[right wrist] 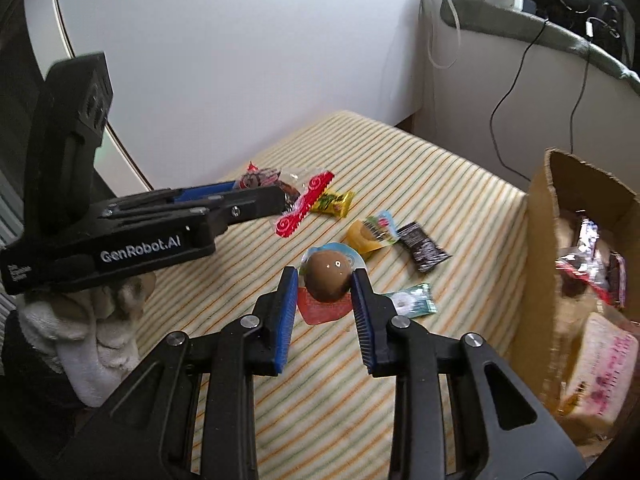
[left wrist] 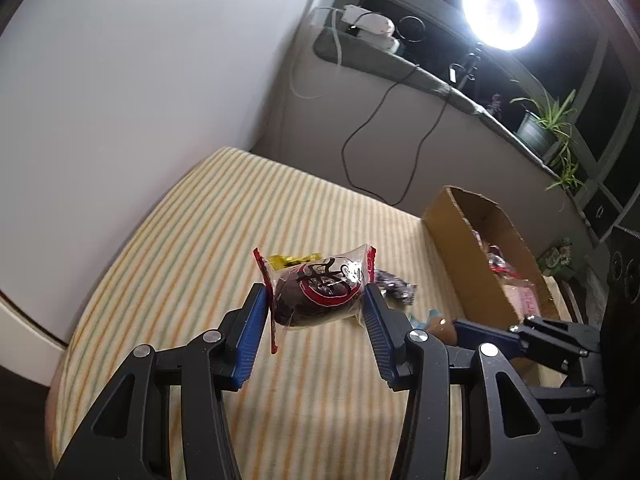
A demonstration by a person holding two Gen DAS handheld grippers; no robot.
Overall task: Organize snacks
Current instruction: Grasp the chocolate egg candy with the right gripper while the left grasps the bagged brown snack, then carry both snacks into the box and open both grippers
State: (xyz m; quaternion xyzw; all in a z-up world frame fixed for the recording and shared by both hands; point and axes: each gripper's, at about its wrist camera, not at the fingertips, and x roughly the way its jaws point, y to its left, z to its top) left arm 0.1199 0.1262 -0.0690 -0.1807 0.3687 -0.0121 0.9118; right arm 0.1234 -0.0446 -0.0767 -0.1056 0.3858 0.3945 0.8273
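Jaws of the left gripper (left wrist: 316, 300) pinch a clear-wrapped dark snack with red end seals (left wrist: 316, 292), both blue pads pressed against the wrapper; the packet is carried clear of the striped bed cover (left wrist: 200, 240). Jaws of the right gripper (right wrist: 325, 286) are closed on a brown, egg-shaped snack in a blister pack (right wrist: 326, 276) — the dome sits between the pads, and its red-and-blue backing card hangs below them.

In the right wrist view the left gripper is seen from the side, held by a hand in a white glove (right wrist: 84, 320).

Loose snacks remain on the bed cover:
- a yellow packet (right wrist: 332, 202), next to the red seal of the held packet;
- an orange-and-blue packet (right wrist: 372, 232), towards the middle of the bed;
- a dark foil packet (right wrist: 424, 246), just beside the orange-and-blue one on the box side;
- a green-and-white packet (right wrist: 412, 300), close to the right gripper's pad.

A cardboard box (right wrist: 540, 220) stands open at the right edge of the bed and already holds several wrapped snacks, among them a pink-printed pack (right wrist: 600, 364) — its upper rim is torn. A window ledge (left wrist: 400, 64) beyond the bed carries a ring light (left wrist: 500, 10) and a potted plant (left wrist: 540, 124).
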